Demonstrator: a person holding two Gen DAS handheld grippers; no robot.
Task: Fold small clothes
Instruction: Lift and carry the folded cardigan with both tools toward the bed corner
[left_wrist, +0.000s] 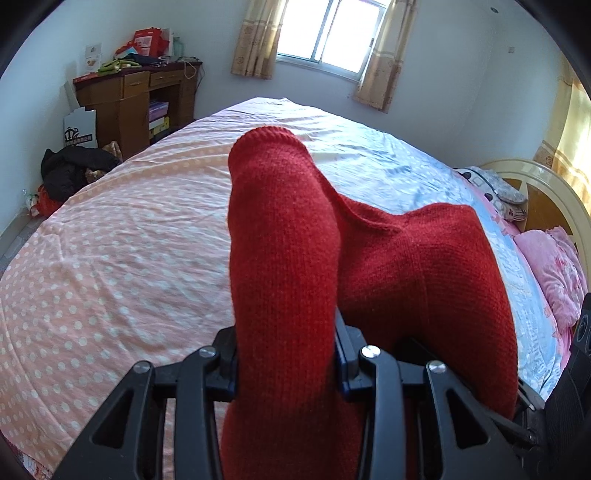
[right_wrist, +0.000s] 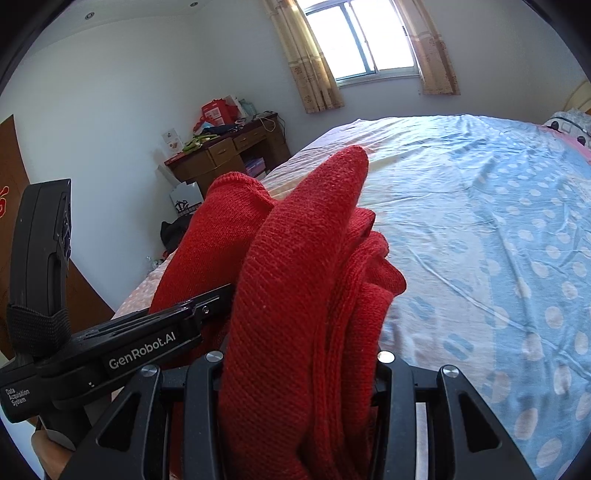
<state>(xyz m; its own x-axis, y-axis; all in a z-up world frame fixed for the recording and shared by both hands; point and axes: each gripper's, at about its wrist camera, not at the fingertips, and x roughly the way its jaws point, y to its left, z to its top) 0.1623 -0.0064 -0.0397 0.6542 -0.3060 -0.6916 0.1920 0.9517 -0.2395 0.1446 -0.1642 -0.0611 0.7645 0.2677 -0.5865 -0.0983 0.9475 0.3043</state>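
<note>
A red knitted garment (left_wrist: 288, 240) is bunched thick between the jaws of my left gripper (left_wrist: 286, 354), which is shut on it; its rounded fold rises toward the far side of the bed. In the right wrist view the same red knit (right_wrist: 303, 280) lies in several folded layers between the jaws of my right gripper (right_wrist: 299, 369), which is also shut on it. The left gripper's black body (right_wrist: 122, 350) shows at the lower left of that view, close beside the right one. The fabric hides the fingertips of both grippers. The cloth hangs above the bed.
Below lies a bed with a polka-dot sheet (left_wrist: 122, 258), pink on one side and light blue (right_wrist: 498, 221) on the other. Pink pillows (left_wrist: 554, 269) and a headboard lie at the right. A cluttered wooden desk (left_wrist: 136, 96) stands by the wall, dark clothes (left_wrist: 70, 170) on the floor.
</note>
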